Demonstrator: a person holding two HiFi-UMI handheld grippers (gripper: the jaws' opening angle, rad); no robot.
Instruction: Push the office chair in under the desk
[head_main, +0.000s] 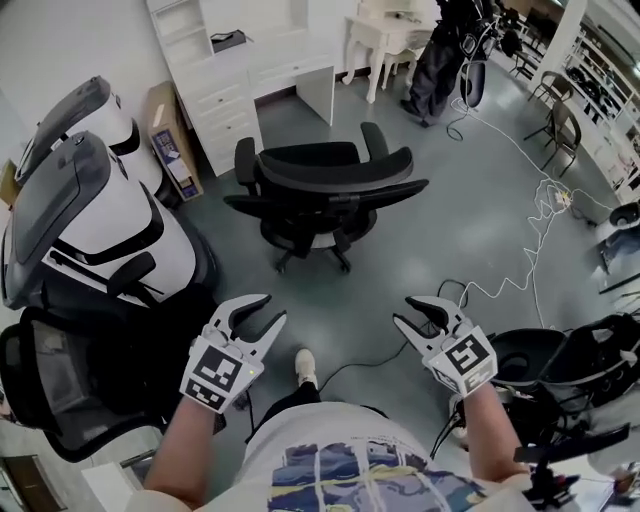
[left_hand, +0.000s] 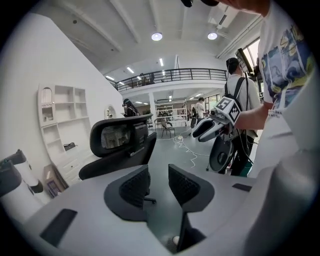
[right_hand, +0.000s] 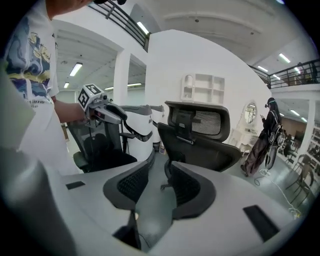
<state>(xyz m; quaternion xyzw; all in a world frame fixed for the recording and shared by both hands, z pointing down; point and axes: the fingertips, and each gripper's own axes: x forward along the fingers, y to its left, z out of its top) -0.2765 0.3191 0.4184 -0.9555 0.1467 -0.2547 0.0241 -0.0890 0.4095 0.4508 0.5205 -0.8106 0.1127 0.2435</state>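
One black office chair (head_main: 325, 190) stands on open floor, apart from the single white desk (head_main: 250, 70) beyond it. The two grippers, left gripper (head_main: 275, 307) and right gripper (head_main: 402, 310), have their jaws parted and empty, short of the chair.

Seat of office chair (head_main: 325, 180): partly hidden by its backrest. Shelving (head_main: 180, 20) over desk (head_main: 290, 58): cut off by top edge.

no legible txt anywhere; print on cardboard box (head_main: 166, 132) too small to read.
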